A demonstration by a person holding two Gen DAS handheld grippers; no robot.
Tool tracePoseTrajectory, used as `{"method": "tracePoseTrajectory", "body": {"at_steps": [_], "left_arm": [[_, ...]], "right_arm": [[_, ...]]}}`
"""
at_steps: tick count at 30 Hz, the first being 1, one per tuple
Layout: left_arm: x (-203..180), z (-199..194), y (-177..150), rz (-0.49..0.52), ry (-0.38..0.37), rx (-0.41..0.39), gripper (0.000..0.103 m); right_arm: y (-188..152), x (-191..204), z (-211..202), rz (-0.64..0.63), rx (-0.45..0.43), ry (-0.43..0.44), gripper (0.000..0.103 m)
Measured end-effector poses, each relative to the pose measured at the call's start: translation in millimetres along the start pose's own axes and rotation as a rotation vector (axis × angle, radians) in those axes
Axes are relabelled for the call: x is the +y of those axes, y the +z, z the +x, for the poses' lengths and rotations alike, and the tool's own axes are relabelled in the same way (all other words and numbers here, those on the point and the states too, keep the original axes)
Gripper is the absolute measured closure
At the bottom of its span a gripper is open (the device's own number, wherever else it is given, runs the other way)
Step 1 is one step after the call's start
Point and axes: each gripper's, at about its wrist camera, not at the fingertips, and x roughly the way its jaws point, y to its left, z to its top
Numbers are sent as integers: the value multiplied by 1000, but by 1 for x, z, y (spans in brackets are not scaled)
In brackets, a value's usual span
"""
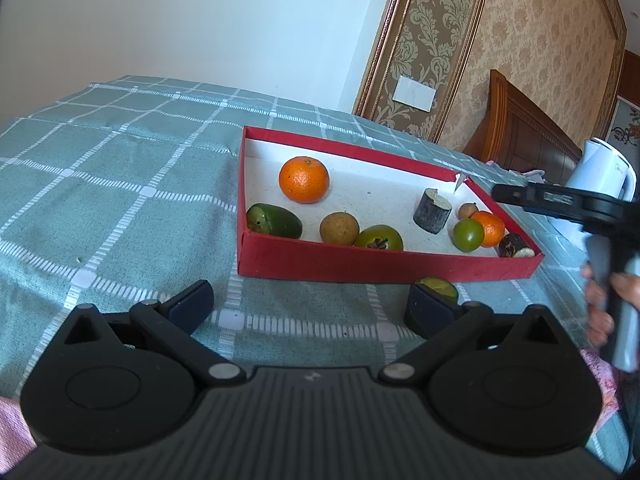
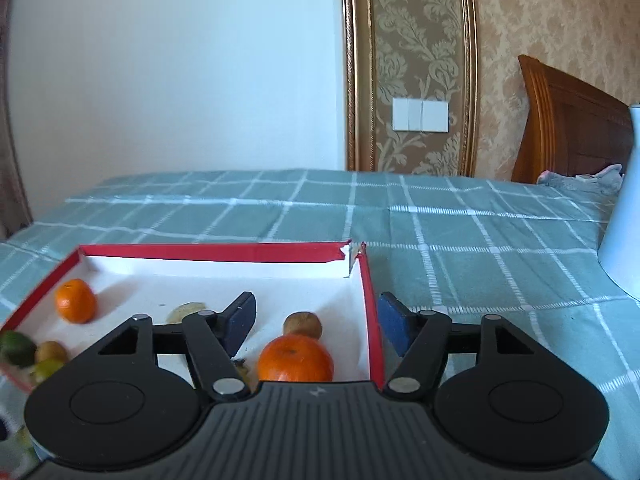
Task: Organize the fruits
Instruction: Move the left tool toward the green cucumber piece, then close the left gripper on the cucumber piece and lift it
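Claw, left [image 1: 310,304], gaping wide, hovering near small green fruit on checked bed cover [image 1: 437,286] at five o'clock outside red cardboard tray [image 1: 384,266]; light, firm, rolling easily, needing gripping across middle. Right claw [image 2: 316,320] likewise spread, empty.

Green-checked bed [image 1: 120,184] under red box [image 1: 384,270], stray green fruit [image 1: 438,286].

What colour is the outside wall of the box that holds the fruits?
Red; the box is white inside. The left wrist view shows it best.
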Motion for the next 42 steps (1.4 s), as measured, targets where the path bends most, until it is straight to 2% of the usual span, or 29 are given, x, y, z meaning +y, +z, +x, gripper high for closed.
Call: {"method": "tracePoseTrajectory", "body": {"at_steps": [2,5,8,13,23,25,27,29,36,42], "left_arm": [[0,0,0,1,1,1,0],[0,-1,0,-9,-7,-6,0],[-4,-6,-2,-7,16,-21,0],[-22,-15,-2,3,-34,-30,0],[-72,-3,-4,96,-36,-13,0],[-78,-1,-4,122,-23,-22,5],[-85,3,-3,163,-18,-7,18],[-89,8,-5,178,-13,18,21],[-89,23,-9,184,-11,55,60],[-79,22,-7,144,-23,47,72]], "right_arm": [[-7,1,-19,-5,-19,48,35],[-23,6,-45,-36,-48,109,26],[-39,10,-64,-86,-77,156,25],[-53,8,-67,-104,-51,127,22],[-51,-30,-51,123,35,81,21],[-52,-32,-49,135,49,84,21],[-52,-30,-49,125,48,79,21],[-53,-28,-50,113,46,76,21],[-54,-25,-49,105,55,73,17],[-55,-24,-49,102,61,74,17]]}}
